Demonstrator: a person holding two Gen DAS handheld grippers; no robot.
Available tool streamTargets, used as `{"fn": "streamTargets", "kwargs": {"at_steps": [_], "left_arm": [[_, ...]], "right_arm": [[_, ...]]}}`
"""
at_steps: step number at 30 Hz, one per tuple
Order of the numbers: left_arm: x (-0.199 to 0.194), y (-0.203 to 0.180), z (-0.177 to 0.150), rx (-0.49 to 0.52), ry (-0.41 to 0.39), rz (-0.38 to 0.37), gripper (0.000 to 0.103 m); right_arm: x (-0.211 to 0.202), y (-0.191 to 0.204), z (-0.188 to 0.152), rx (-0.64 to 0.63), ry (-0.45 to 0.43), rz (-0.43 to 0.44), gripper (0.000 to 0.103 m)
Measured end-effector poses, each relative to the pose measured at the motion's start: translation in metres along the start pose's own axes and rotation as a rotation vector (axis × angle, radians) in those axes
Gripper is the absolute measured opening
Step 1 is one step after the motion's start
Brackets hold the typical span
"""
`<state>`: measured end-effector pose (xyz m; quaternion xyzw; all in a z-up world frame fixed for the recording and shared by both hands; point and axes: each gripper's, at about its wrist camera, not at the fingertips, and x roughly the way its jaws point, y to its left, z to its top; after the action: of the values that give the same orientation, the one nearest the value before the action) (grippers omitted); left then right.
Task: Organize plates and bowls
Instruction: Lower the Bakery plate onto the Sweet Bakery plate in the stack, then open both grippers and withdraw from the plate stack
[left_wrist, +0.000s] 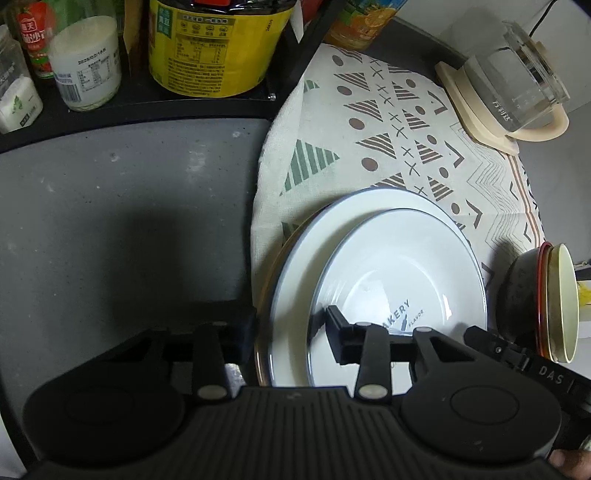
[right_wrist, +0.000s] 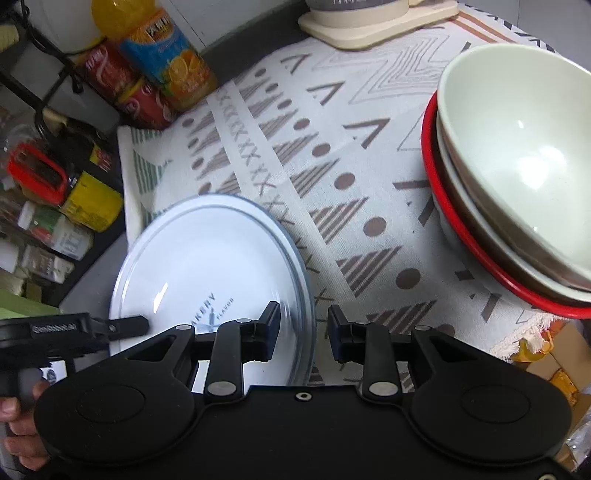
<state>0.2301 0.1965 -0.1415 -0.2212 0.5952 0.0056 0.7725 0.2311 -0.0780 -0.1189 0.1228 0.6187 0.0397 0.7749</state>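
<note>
A white plate marked "BAKERY FLAVOR" (left_wrist: 402, 280) lies on top of a larger white plate (left_wrist: 295, 280) on the patterned cloth. My left gripper (left_wrist: 291, 328) is open, with its jaws on either side of the stack's left rim. In the right wrist view the top plate (right_wrist: 207, 266) has its right rim between the jaws of my open right gripper (right_wrist: 303, 325). A stack of bowls (right_wrist: 517, 166), cream ones inside a red-rimmed one, stands at the right; it also shows in the left wrist view (left_wrist: 543, 302).
A patterned cloth (left_wrist: 406, 147) covers the grey counter (left_wrist: 129, 203). Jars and bottles (left_wrist: 214, 44) stand on a black shelf at the back left. A glass kettle (left_wrist: 513, 92) sits at the back right. Drink cans and an orange juice bottle (right_wrist: 170, 62) stand behind the cloth.
</note>
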Motion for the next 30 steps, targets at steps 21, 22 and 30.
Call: {"fn": "streamTargets", "kwargs": {"at_steps": [21, 22, 30], "left_arm": [[-0.032, -0.029, 0.017, 0.113, -0.042, 0.032, 0.085], [-0.034, -0.033, 0.019, 0.12, -0.045, 0.033, 0.087], [-0.034, -0.07, 0.025, 0.176, -0.034, 0.023, 0.089]], "right_arm": [[-0.048, -0.008, 0.018, 0.012, -0.114, 0.03, 0.072], [-0.053, -0.009, 0.018, 0.01, -0.123, 0.028, 0.075], [-0.089, -0.023, 0.025, 0.068, -0.195, 0.048, 0.103]]}}
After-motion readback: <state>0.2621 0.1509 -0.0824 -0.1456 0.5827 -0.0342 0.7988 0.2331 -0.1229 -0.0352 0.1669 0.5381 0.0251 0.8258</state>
